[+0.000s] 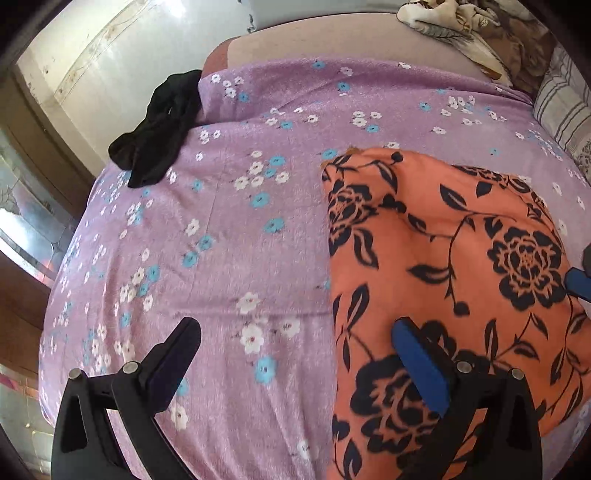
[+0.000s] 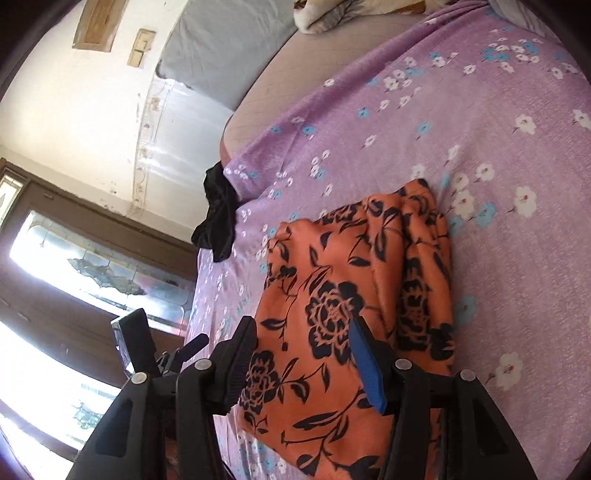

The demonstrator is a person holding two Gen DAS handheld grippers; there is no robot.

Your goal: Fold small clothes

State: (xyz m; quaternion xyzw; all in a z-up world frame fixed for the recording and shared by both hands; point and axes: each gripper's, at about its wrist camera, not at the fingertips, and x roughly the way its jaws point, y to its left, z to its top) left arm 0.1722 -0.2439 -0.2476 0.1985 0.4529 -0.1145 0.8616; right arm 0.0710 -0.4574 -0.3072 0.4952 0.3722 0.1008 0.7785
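An orange cloth with black flower print [image 1: 454, 266] lies folded on the purple flowered bedsheet [image 1: 229, 229]. My left gripper [image 1: 295, 332] is open and empty above the cloth's left edge, its right finger over the cloth. In the right wrist view the same orange cloth [image 2: 351, 295] lies in a folded stack. My right gripper [image 2: 303, 328] is open and empty just above its near part. A black garment [image 1: 159, 129] lies crumpled at the bed's left edge; it also shows in the right wrist view [image 2: 218, 218].
A patterned blanket [image 1: 461, 26] and a striped pillow [image 1: 565, 107] lie at the far right of the bed. A window [image 2: 92, 266] and a wall are to the left of the bed. The left gripper's body [image 2: 147, 354] shows at the lower left of the right wrist view.
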